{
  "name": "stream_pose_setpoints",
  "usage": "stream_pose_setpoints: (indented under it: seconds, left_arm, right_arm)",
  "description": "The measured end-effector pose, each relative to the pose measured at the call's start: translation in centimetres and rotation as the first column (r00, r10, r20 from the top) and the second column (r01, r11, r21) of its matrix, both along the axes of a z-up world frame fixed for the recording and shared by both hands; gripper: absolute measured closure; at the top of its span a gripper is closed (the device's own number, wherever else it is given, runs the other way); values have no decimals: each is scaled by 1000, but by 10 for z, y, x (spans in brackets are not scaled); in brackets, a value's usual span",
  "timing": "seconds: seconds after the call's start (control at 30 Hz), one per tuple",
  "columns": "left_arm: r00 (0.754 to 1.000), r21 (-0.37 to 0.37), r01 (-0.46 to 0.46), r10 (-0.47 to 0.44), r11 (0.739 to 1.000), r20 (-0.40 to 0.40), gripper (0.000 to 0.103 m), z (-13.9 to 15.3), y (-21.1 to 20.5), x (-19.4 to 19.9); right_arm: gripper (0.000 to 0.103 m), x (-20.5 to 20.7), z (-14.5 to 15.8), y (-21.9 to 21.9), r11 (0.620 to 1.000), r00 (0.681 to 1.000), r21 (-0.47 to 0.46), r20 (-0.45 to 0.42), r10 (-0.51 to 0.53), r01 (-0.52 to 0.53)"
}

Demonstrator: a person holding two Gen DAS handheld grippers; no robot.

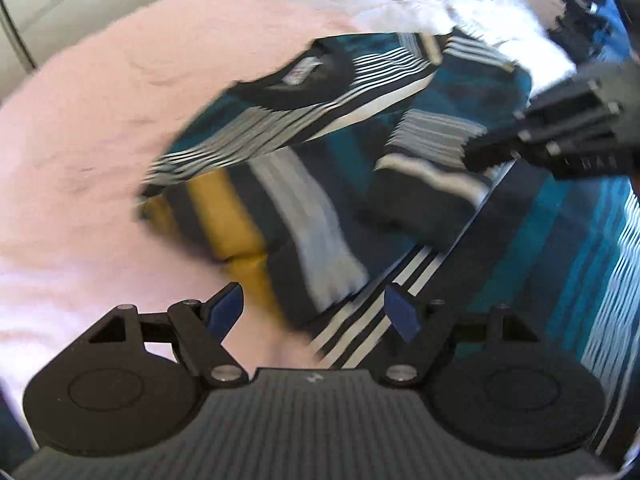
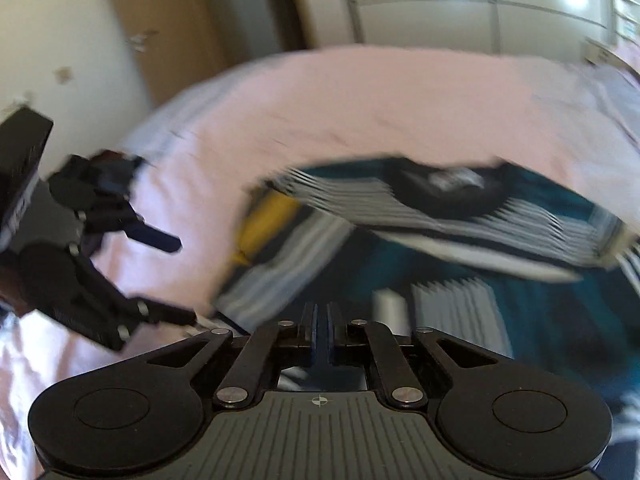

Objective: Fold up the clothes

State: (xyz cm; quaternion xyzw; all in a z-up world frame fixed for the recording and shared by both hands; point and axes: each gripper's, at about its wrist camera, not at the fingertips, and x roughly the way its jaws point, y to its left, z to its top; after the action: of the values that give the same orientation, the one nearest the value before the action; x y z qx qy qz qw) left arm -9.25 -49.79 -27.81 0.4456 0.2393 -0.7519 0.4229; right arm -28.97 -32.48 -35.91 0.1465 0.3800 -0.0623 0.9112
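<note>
Striped in teal, navy, white and mustard, lay a knitted sweater (image 1: 344, 128) spread over a pale pink bedsheet (image 1: 80, 128), blurred by motion in both views. Showed a dark neckline with a pale label (image 1: 298, 72) towards the far side, one sleeve (image 1: 432, 172) folded across the body, and a mustard band (image 1: 228, 216) along the near left edge. Hovered just above the sweater's near hem, the left gripper (image 1: 318, 310), its blue-padded fingers (image 1: 224, 304) spread wide apart with nothing between them. Reached in from the right edge of the left wrist view, the right gripper (image 1: 492, 152), tip down at the folded sleeve. Appeared pressed together in the right wrist view, the right gripper's own fingers (image 2: 310, 328); could not tell through the blur whether cloth sat between them, though striped fabric lay directly beneath. Stood at the left of that same view, the left gripper again, splayed open over bare sheet beside the sweater. Rose behind the bed a pale wall (image 2: 60, 32) and a wooden door (image 2: 160, 20).
</note>
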Motion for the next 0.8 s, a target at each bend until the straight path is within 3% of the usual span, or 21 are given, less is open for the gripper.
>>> stream_pose_setpoints:
  seconds: [0.07,0.13,0.17,0.2,0.37,0.43,0.47,0.5,0.6,0.8]
  left_arm:
    - [998,47,7,-4,999,-69,32,-10,-19,-16]
    - [994,107,7,4,994,-108,33,-23,-39,-30]
    - [992,136,8,9,991,-126,35,-30,-49,-37]
    - [992,157,11,9,988,-127,37,-36,-56,-43]
    - [995,236,31,-7,971,-102,38,-59,-81,-63]
    - [996,248,44,-25,968,-81,61,-60,-84,-67]
    - [997,245,55,-40,968,-67,84,-57,-83,-69]
    - [997,231,55,-39,971,-73,101,-48,-82,-68]
    - [994,178,43,-24,983,-106,102,-16,-77,-61]
    - [994,179,-99,104,979,-20,102,10,-69,-14]
  right_arm:
    - [89,-24,1,-21,998,997,-6,-31,-69,69]
    - [67,-49,2,-43,990,989,-19,-49,-143,142]
    - [51,-61,4,-55,984,983,-24,-51,-176,175]
    - [47,-71,4,-66,979,978,-27,-54,-202,201]
    - [47,-110,4,-115,951,948,-31,-66,-310,309]
    - [47,-123,6,-135,934,932,-33,-66,-357,355]
    - [47,-128,7,-145,926,923,-29,-67,-379,377]
    - [47,-132,6,-155,917,914,-23,-71,-400,399]
    - [47,-142,5,-184,890,887,1,-80,-455,457]
    - [47,-153,11,-218,850,854,90,-45,-518,519]
